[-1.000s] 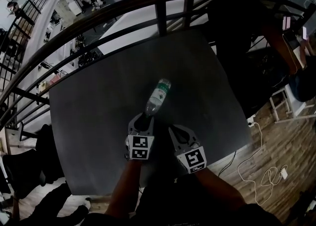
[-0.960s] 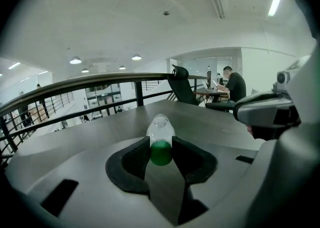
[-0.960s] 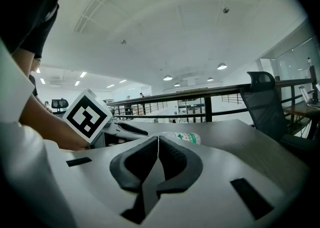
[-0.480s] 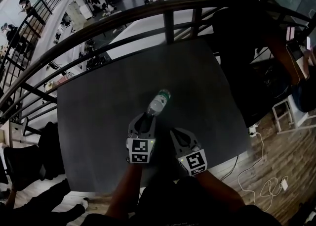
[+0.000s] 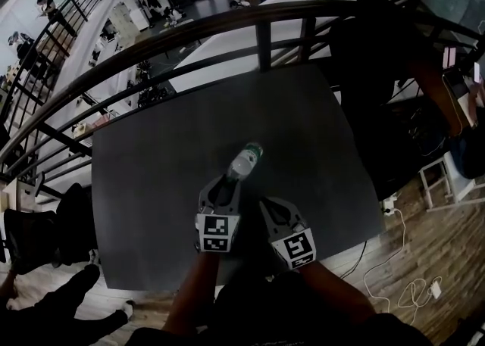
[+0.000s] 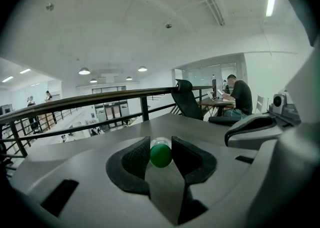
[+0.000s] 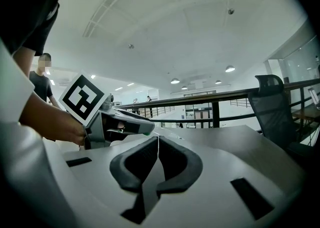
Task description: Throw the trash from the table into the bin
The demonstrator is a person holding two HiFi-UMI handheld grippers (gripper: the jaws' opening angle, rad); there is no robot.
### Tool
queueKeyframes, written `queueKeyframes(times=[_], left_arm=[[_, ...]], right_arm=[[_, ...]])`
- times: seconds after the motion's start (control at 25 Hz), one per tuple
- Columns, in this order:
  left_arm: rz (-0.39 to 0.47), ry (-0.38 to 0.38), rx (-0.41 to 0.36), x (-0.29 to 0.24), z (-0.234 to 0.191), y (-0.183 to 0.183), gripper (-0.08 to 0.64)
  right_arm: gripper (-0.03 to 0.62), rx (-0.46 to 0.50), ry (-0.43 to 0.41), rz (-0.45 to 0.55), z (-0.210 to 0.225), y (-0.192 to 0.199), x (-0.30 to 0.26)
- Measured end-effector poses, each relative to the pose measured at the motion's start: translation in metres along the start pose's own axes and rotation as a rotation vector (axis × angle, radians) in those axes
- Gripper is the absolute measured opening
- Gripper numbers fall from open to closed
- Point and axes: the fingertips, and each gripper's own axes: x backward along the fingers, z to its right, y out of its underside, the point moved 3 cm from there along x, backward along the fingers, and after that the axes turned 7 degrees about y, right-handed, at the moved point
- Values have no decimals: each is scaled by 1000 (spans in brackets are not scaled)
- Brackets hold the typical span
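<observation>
Bottle (image 5: 244,161): green cap (image 6: 161,155) only in left gripper view

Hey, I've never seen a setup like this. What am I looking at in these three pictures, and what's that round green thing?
There is no robot here. A person holds a two-jaw gripper in each hand. The top-down picture comes from a camera on their head. The other two come from cameras riding on the grippers, each looking along its own jaws. The left gripper is clamped on a plastic bottle. The green thing is the bottle's cap, seen end-on between the jaws. Below is a dark table, and I see no other trash on it. The right gripper is shut and empty.
</observation>
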Motion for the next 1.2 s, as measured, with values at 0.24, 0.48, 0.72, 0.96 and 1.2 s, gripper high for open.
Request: queueKeyframes(times=[0.24, 0.48, 0.72, 0.96, 1.2], left_arm=[[-24, -15, 30, 7, 1, 19, 149], [-52, -24, 82, 14, 6, 54, 149], [-153, -14, 107, 12, 4, 108, 147], [-265, -1, 100, 4, 8, 143, 146], [-306, 11, 77, 13, 7, 150, 243]], right_arm=[[25, 18, -10, -24, 3, 9, -3], [25, 39, -37, -42, 2, 15, -6], [25, 51, -76, -58, -13, 18, -20], [25, 64, -95, -65, -17, 20, -25], [25, 75, -120, -71, -28, 17, -27]])
